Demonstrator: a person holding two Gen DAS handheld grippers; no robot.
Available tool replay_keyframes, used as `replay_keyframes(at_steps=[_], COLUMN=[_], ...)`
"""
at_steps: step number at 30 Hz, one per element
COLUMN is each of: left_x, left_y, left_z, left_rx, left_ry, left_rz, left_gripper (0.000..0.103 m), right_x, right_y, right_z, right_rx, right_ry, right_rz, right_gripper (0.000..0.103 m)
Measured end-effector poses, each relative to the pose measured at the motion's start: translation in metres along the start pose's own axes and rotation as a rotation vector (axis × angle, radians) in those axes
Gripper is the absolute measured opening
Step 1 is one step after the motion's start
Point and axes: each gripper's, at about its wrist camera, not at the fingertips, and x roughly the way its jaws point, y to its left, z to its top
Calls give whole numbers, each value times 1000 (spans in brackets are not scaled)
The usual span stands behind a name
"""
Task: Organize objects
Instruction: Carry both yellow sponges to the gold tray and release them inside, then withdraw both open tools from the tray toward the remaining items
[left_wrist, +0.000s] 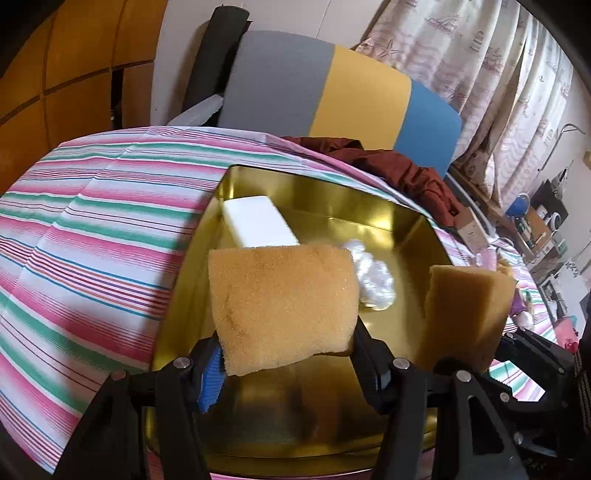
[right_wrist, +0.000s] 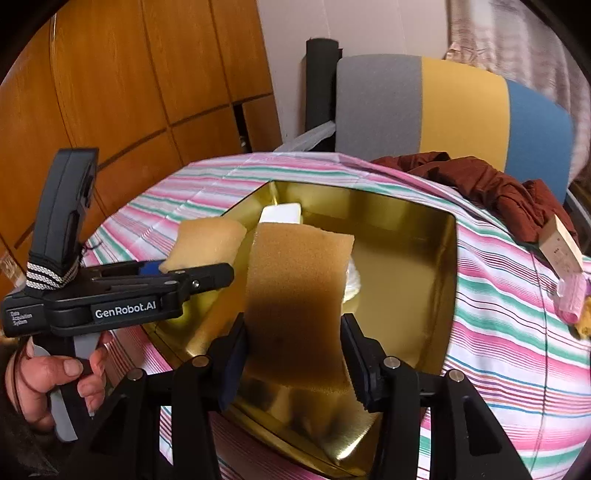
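Holding one sponge each, both grippers hang over the gold tin (left_wrist: 417, 236), which sits on a striped cloth (left_wrist: 92, 229).

Left gripper (left_wrist: 291, 365): fingers clamped on the lower edge of a tan sponge (left_wrist: 280, 302). The sponge stands up from the fingers, above the tin's near half. In the right wrist view the same gripper (right_wrist: 173, 271) comes in from the left, sponge (right_wrist: 207, 245) at its tip over the tin's left rim; the person's hand (right_wrist: 51, 376) grips its handle.

Right gripper (right_wrist: 295, 354): fingers pressed on both sides of a second sponge (right_wrist: 299, 291), which is bent slightly and rises over the tin's middle. From the left wrist view this sponge (left_wrist: 469, 314) shows at the tin's right side.

Inside the tin: a white block (left_wrist: 258, 221) toward the far left corner, and a wad of white crinkled material (left_wrist: 373, 277) near the centre, partly hidden behind the sponges.

Beyond the tin: dark red cloth (left_wrist: 399, 166) bunched on the table's far right edge, and a chair back (left_wrist: 332, 85) in grey, yellow and blue.
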Motion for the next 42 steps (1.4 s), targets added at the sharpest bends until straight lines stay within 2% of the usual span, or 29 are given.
replay_keyframes(at_steps=[1, 2, 3, 4, 5, 7, 15, 17, 20, 24, 30, 34, 42], left_x=[0, 0, 1, 2, 2, 2, -1, 1, 2, -4, -13, -16, -21], left_y=[2, 3, 4, 4, 5, 6, 16, 18, 15, 12, 3, -3, -27], left_z=[0, 1, 1, 2, 3, 3, 7, 9, 12, 15, 16, 11, 7], left_rx=[0, -1, -1, -3, -5, -16, -118, -131, -120, -118, -103, -117, -80], left_ry=[0, 0, 1, 3, 4, 6, 4, 18, 25, -6, -30, -37, -52], left_rz=[3, 8, 16, 23, 27, 37, 8, -2, 22, 1, 1, -51, -101], left_gripper=[61, 61, 61, 62, 62, 63, 65, 69, 73, 77, 78, 78, 77], right_x=[4, 9, 12, 14, 16, 15, 3, 1, -3, -8, -18, -21, -29], right_y=[2, 4, 6, 7, 9, 8, -5, -9, -14, -18, -27, -32, -43], right_z=[2, 4, 6, 7, 8, 9, 4, 3, 0, -2, -4, -5, -9], right_rx=[1, 2, 4, 8, 12, 28, 80, 92, 106, 120, 142, 161, 185], right_ry=[10, 17, 20, 19, 14, 3, -27, -33, -39, -52, -77, -84, -108], right_rz=[9, 19, 21, 9, 7, 9, -14, -25, -32, -40, -60, -71, -96], right_gripper=[50, 55, 60, 72, 76, 78, 79, 80, 80, 80, 80, 81, 81])
